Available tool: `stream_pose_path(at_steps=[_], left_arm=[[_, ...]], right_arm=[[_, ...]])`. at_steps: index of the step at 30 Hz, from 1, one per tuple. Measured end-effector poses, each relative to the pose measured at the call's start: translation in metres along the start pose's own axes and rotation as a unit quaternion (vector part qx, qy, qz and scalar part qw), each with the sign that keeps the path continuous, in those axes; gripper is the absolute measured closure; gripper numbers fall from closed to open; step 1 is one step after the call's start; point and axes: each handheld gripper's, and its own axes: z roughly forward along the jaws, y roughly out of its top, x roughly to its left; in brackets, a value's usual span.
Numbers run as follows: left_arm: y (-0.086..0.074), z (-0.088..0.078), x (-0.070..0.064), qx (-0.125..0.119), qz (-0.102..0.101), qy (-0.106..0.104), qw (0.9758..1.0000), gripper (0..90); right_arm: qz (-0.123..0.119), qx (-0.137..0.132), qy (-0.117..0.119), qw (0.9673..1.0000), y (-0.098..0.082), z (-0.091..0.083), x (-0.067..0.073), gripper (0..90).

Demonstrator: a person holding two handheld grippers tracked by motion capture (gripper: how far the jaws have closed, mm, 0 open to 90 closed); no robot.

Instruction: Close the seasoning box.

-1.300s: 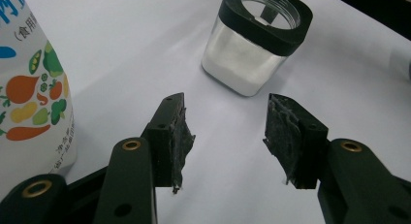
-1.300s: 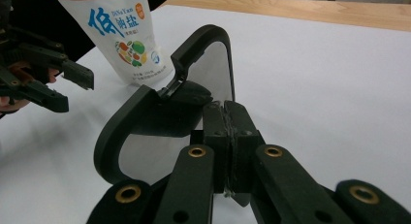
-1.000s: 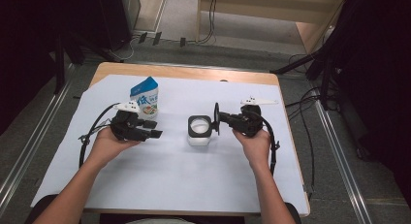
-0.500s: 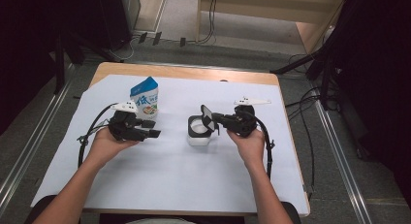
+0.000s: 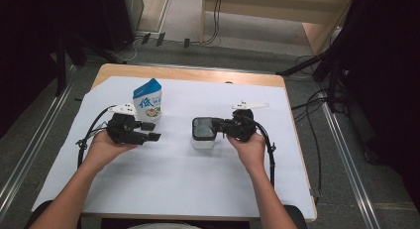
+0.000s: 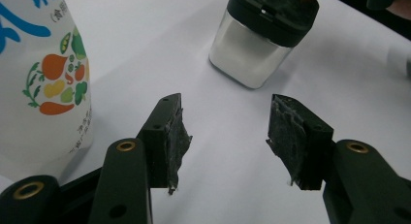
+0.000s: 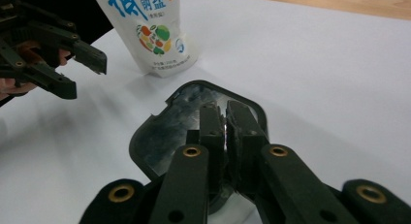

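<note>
White table (image 5: 163,189) holds one pouch (image 5: 148,101), one jar (image 5: 203,134); left tool (image 5: 150,131) spread, right tool (image 5: 214,126) pinching lid (image 7: 179,118).

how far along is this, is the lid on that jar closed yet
Seemingly nearly closed: the lid lies flat atop the jar. In hand: the right gripper, jaws together, presses on the lid. Left: the left gripper is open, empty beside the salt bag, standing untouched.

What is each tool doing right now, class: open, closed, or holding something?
Left tool: open, holding nothing, beside the salt bag.
Right tool: closed on the black lid of the clear container.
</note>
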Motion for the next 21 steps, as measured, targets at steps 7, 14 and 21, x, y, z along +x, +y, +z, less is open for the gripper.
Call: stream_pose_path(at_steps=[7,14,21], left_arm=[[-0.001,-0.003,0.002,-0.008,-0.004,0.0,1.0,47.2],[-0.002,-0.001,0.003,-0.004,-0.005,0.003,1.0,46.9],[-0.002,0.003,0.005,0.003,-0.001,0.004,1.0,46.7]], right_arm=[[-0.004,-0.018,-0.026,0.9995,-0.002,-0.014,-0.009,76.6],[0.001,-0.024,-0.055,0.9982,-0.009,-0.03,-0.023,70.6],[0.011,-0.032,-0.073,0.9968,-0.019,-0.041,-0.035,66.5]])
